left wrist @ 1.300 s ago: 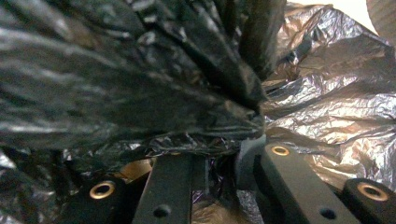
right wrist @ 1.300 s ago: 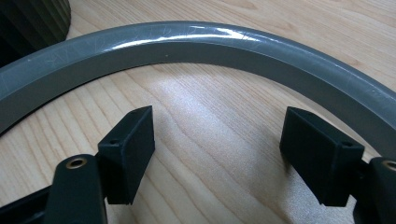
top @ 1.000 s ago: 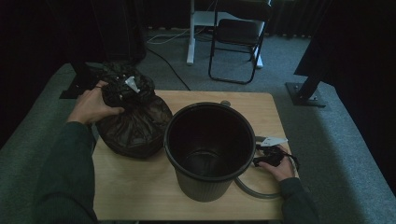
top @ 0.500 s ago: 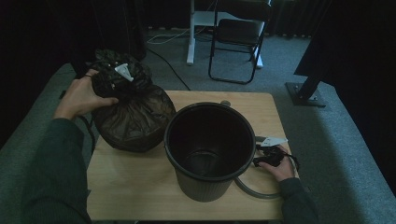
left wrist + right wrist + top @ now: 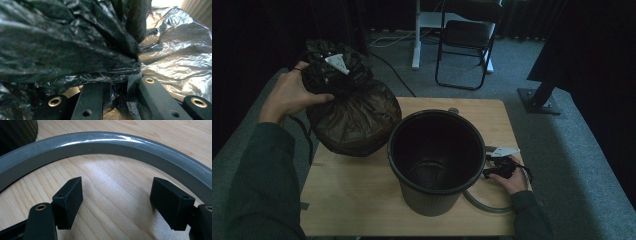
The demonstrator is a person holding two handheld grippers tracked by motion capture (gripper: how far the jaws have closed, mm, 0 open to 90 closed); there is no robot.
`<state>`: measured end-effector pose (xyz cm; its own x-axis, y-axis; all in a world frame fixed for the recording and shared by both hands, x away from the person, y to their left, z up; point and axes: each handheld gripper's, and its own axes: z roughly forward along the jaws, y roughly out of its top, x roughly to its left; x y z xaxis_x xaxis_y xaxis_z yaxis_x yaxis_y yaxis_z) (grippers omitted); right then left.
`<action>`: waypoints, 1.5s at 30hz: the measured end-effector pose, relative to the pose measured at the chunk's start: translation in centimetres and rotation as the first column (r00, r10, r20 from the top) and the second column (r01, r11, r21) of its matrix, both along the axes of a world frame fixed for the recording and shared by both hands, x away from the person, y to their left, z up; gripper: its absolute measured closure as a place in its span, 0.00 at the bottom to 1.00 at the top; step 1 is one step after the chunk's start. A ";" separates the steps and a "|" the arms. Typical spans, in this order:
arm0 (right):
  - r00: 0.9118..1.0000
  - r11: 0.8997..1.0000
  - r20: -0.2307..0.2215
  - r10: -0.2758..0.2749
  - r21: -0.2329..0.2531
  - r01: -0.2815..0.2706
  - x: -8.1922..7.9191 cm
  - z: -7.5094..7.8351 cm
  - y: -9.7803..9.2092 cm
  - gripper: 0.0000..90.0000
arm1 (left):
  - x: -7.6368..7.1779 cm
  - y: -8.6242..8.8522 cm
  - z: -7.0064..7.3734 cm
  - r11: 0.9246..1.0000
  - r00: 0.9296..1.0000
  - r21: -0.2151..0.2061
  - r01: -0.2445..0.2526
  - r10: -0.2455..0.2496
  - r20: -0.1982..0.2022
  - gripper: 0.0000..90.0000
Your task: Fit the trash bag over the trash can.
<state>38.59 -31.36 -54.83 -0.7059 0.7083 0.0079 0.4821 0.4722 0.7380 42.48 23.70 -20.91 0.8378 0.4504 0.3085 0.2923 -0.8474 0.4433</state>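
Observation:
A full black bin bag (image 5: 354, 117) rests on the wooden table (image 5: 352, 200) at its far left corner. My left gripper (image 5: 329, 70) is shut on the bag's gathered neck, held up above the bulging body. In the left gripper view the crumpled black plastic (image 5: 75, 45) is pinched between the two jaws of the left gripper (image 5: 117, 97). A dark, empty bucket (image 5: 427, 197) stands mid-table. A grey ring (image 5: 482, 205) lies flat against its right side. My right gripper (image 5: 497, 169) rests on the table there, open, its jaws either side of bare wood just short of the ring (image 5: 100, 142).
Beyond the table are a folding chair (image 5: 467, 40), a white desk leg (image 5: 416, 35) and cables on grey carpet. A black stand base (image 5: 539, 100) sits on the floor at the right. The bucket's ribbed wall (image 5: 17, 130) is at the top left of the right gripper view.
The left hand has drawn the bag's neck farther left and back, and the bag has tipped that way. The right gripper has not moved.

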 end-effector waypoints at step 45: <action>1.000 1.000 0.000 -0.001 0.000 0.001 0.0 0.0 0.0 0.28 | -4.1 0.1 7.9 0.959 0.984 -0.220 0.177 -0.167 0.065 0.89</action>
